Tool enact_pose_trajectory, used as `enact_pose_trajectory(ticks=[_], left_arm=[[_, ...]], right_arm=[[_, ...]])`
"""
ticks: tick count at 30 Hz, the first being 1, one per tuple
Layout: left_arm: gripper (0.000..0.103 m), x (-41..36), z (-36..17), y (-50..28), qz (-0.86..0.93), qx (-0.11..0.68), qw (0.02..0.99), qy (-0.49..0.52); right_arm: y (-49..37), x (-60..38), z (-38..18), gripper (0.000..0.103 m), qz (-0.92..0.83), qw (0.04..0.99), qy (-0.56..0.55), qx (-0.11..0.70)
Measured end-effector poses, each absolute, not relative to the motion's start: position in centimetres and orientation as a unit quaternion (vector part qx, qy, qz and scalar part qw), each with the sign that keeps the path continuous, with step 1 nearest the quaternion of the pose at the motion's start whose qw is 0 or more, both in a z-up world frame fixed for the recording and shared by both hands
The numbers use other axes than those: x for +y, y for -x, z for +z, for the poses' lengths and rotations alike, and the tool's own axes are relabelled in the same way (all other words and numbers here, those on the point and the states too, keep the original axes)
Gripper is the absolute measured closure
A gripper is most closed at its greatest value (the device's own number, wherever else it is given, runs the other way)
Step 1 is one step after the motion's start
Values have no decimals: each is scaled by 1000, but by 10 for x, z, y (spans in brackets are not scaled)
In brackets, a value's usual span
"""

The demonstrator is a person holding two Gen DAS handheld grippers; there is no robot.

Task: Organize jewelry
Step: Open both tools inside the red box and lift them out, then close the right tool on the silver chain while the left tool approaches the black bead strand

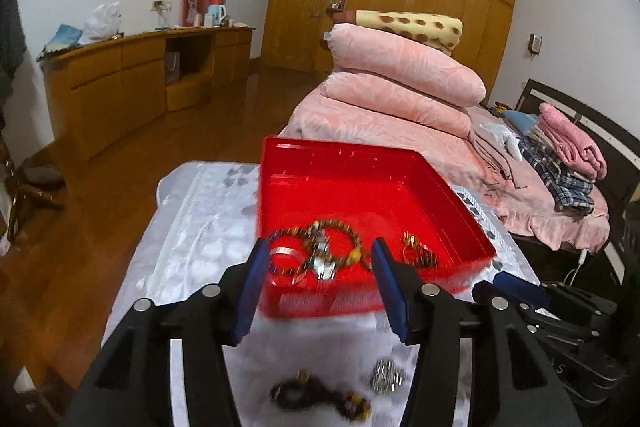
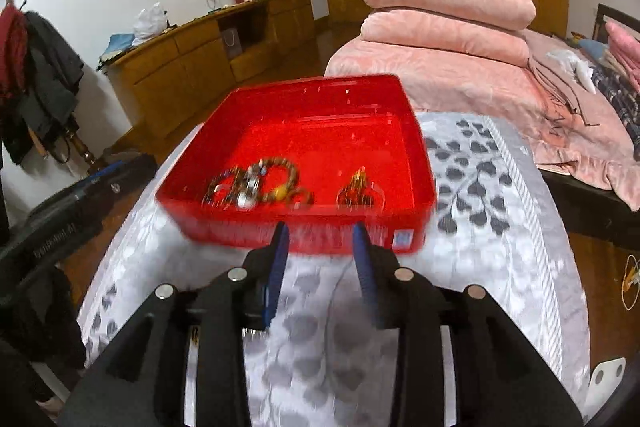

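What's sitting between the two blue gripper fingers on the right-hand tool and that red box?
Nothing: the right wrist view shows only bare patterned cloth between the right gripper and the red box.

Blurred beyond telling piece from piece: jewelry [image 1: 320, 255] in red tray [image 1: 400, 167]. Smeared too: dark pieces [image 1: 320, 397] on cloth, half hidden behind left gripper [image 1: 318, 287].

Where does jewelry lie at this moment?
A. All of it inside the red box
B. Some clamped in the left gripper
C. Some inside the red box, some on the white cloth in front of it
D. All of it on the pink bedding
C: beaded bracelets lie in the red box, while a dark beaded piece and a silvery cluster lie on the white cloth below the left gripper, whose jaws stand apart with nothing held.
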State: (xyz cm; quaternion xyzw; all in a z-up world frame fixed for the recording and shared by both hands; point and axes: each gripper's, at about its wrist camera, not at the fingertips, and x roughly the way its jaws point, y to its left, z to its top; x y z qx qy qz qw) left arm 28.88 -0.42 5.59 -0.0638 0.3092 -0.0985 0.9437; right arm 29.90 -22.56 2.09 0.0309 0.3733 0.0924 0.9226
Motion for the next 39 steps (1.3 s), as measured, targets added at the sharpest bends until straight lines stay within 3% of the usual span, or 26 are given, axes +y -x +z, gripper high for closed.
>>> enact_pose_trajectory(ticks=[18, 39], left_arm=[[51, 8, -10, -253, -66, 377, 923, 45], [46, 21, -17, -256, -51, 384, 920, 52]], right_arm=[[-274, -187, -31, 71, 131, 894, -19, 429], [-295, -154, -52, 66, 131, 880, 18, 456]])
